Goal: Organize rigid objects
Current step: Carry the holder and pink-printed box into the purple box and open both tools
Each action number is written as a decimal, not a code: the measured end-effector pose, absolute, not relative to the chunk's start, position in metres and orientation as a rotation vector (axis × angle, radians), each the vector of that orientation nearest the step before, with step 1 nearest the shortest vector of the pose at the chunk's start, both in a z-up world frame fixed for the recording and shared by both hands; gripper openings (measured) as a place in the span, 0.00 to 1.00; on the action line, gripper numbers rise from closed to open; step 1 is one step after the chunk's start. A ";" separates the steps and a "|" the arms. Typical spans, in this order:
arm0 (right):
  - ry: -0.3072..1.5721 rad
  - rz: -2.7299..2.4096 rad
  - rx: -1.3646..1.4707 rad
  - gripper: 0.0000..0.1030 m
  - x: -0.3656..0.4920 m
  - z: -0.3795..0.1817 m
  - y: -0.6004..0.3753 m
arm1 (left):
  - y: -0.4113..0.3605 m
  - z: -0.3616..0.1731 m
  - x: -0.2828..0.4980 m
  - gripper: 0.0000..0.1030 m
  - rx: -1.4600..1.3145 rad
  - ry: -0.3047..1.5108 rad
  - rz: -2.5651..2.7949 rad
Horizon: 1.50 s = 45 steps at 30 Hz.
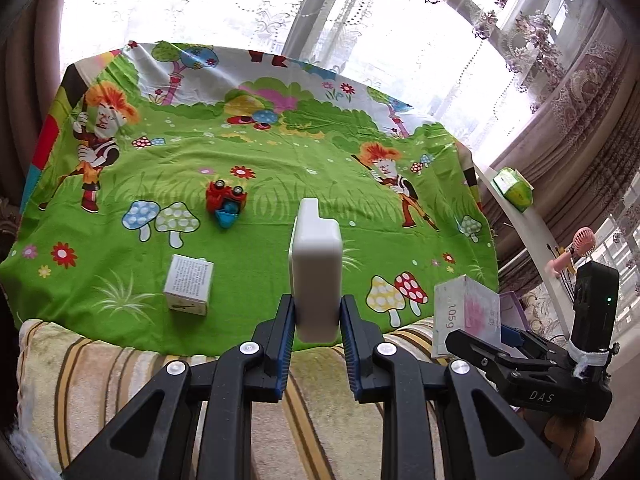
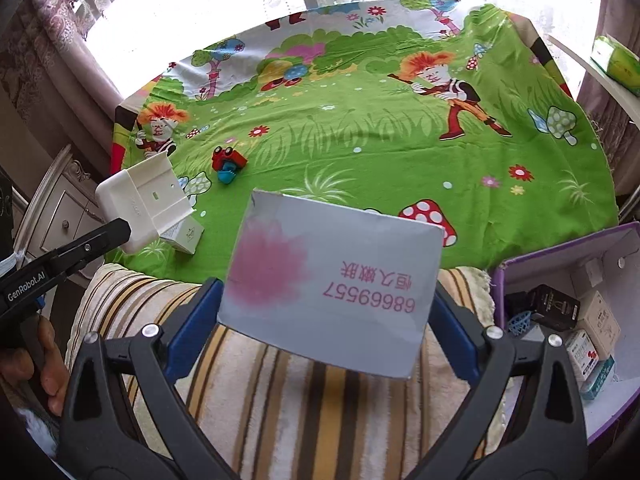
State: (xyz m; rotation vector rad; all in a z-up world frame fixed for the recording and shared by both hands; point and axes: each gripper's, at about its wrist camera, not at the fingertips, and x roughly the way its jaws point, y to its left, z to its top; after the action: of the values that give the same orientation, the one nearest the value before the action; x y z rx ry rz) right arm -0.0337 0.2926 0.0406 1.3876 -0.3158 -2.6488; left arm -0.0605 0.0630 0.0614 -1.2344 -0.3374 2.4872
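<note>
Over green cartoon cloth, smooth white plastic case, pink-blotched carton.

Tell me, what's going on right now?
Left gripper clamps white plastic case. Right gripper clamps grey box. Toy truck left on cloth. Nothing in the way.

A white plastic case, rounded at the corners, stands on end above the striped blanket, clamped at its lower sides; its far face is a recessed tray. A pale grey box with a pink bloom and red print is held up tilted, its sides pinched. On the green cartoon cloth a red toy truck lies overturned, wheels up, a blue part beside it. Nearer, a small white printed carton stands upright.
</note>
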 end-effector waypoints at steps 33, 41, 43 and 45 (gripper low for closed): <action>-0.624 -3.079 1.706 0.96 0.094 -0.003 0.561 | 0.318 0.021 0.003 0.23 -1.321 0.003 1.873; -0.705 -3.084 1.737 0.97 0.102 -0.007 0.577 | 0.334 0.013 0.009 0.23 -1.347 0.021 1.806; -0.710 -3.083 1.746 0.97 0.103 -0.008 0.580 | 0.333 0.012 0.007 0.24 -1.356 0.010 1.803; -0.710 -3.089 1.754 0.97 0.104 -0.008 0.582 | 0.331 0.012 0.005 0.25 -1.362 -0.004 1.805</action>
State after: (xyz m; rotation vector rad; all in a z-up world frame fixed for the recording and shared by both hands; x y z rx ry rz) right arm 0.1036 0.5815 -0.0084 1.7541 -0.7101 -3.0888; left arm 0.0052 0.3311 0.0116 -1.3624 -0.0043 1.8046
